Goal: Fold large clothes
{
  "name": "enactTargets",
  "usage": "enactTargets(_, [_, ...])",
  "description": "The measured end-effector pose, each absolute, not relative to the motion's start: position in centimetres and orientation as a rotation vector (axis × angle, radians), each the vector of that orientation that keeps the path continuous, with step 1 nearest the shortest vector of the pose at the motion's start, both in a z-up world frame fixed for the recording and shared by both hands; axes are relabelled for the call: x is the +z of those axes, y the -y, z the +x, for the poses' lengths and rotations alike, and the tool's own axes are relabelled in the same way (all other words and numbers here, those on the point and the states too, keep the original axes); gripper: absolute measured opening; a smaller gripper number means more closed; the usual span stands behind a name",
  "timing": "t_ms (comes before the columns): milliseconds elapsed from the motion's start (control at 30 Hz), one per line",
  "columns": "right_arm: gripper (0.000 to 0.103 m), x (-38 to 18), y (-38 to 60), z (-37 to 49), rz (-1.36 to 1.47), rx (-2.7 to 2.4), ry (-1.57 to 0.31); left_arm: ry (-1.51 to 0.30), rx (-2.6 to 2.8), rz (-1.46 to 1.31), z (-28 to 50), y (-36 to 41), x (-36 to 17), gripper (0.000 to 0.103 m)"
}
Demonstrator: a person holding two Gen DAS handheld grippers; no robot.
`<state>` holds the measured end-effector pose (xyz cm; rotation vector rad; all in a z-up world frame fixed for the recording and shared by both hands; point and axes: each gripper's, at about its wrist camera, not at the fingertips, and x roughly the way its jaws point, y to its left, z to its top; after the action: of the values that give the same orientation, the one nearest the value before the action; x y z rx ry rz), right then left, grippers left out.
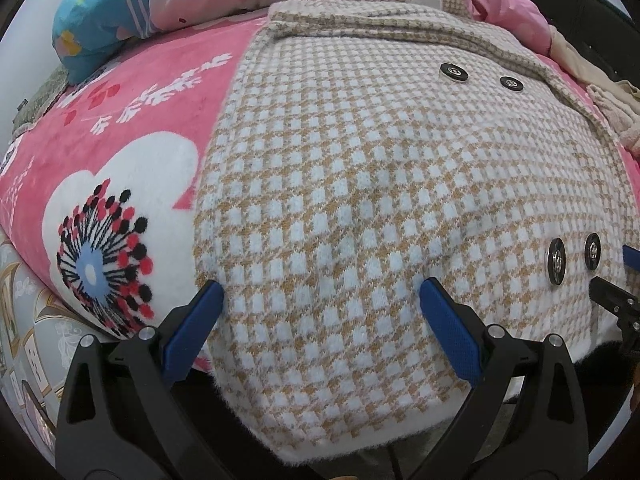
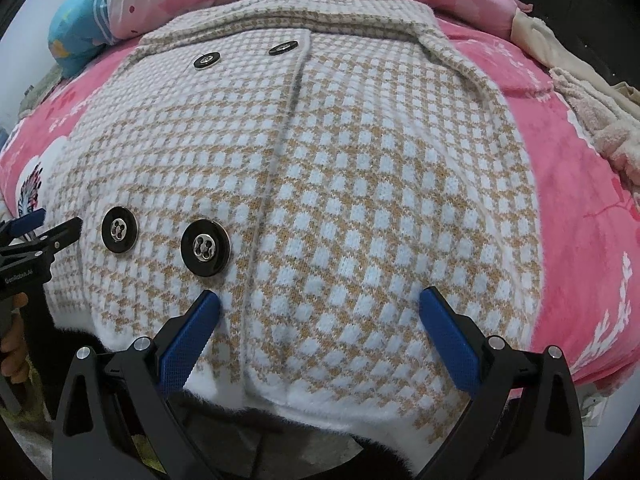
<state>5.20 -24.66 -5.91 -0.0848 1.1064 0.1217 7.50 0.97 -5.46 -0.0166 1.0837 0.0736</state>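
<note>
Left wrist view: our left gripper (image 1: 320, 292) and right gripper (image 2: 320, 300), jaws apart, hover over a houndstooth coat (image 2: 340, 200) on the pink blanket (image 1: 160, 120).

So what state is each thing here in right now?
Coat: spread flat on the blanket, front closed, hem nearest.
Left gripper: open, over the hem.
Right gripper: open, over the hem.
Blanket: laid out under the coat.
</note>
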Motion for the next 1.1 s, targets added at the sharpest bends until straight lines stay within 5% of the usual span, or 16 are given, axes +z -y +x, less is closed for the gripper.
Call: enactTargets(1100, [0.097, -3.4, 22.5, 4.7, -0.188, 0.08, -1.028, -1.081, 0.05, 0.0, 7.5, -0.6, -5.4, 0.096])
